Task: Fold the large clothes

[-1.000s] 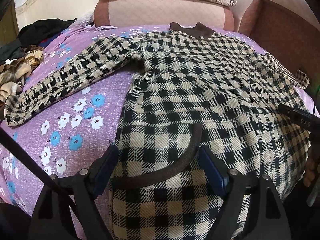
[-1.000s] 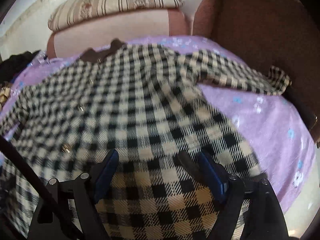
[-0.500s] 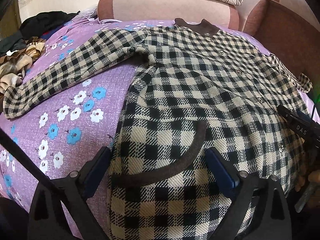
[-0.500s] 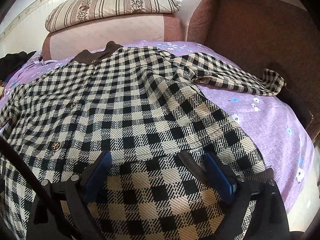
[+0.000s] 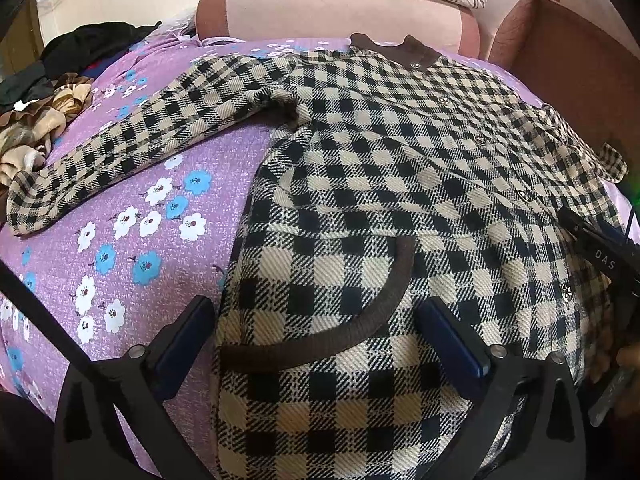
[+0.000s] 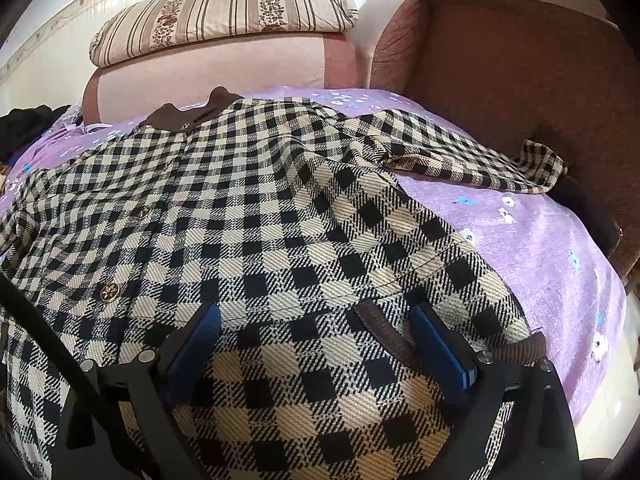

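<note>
Checked coat lying spread on the purple bedsheet

The left gripper (image 5: 316, 340) and right gripper (image 6: 316, 344) are hovering over the coat (image 5: 400, 184) hem on the bedsheet (image 5: 132, 256), fingers spread wide, grasping nothing.

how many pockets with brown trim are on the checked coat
2. One pocket sits on the coat between the left tongs; the other pocket is at the right tongs. More may be hidden underneath.

Black & cream checked woven coat (image 5: 400, 168) w/ brown knit collar (image 5: 394, 46); purple bedsheet (image 5: 132, 240) had blue & white flowers; striped beige pillow (image 6: 224, 16); pink-brown sofa (image 6: 520, 80).
</note>
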Motion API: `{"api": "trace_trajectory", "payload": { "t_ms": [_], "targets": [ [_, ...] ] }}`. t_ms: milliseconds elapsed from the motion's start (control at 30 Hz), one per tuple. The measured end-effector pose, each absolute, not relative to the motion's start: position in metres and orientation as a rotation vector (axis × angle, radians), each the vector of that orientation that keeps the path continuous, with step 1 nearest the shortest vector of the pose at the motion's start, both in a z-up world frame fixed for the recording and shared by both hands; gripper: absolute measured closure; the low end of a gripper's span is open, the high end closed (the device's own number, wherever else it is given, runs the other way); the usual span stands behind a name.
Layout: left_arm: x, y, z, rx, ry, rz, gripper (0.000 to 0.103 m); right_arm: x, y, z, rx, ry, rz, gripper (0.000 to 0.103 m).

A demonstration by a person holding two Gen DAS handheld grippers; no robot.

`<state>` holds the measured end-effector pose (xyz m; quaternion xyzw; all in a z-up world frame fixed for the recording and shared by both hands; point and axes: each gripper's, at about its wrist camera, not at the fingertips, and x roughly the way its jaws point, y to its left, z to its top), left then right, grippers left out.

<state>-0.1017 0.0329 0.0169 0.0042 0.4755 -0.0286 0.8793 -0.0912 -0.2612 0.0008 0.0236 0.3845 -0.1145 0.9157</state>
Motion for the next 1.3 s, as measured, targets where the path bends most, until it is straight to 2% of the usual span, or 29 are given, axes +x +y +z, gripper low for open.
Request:
{"api": "trace_trajectory", "payload": {
  "t_ms": [1067, 1300],
  "targets": [
    [-0.105, 0.032, 0.017, 0.018, 0.969, -0.059, 0.000, -0.093, -0.261, -0.003, 0.036, 0.743, -0.247, 0.003],
    [-0.112, 0.034, 0.017, 0.023, 0.937, -0.074, 0.000, -0.085, -0.259, -0.004, 0.007, 0.783, -0.265, 0.001]
  ]
}}
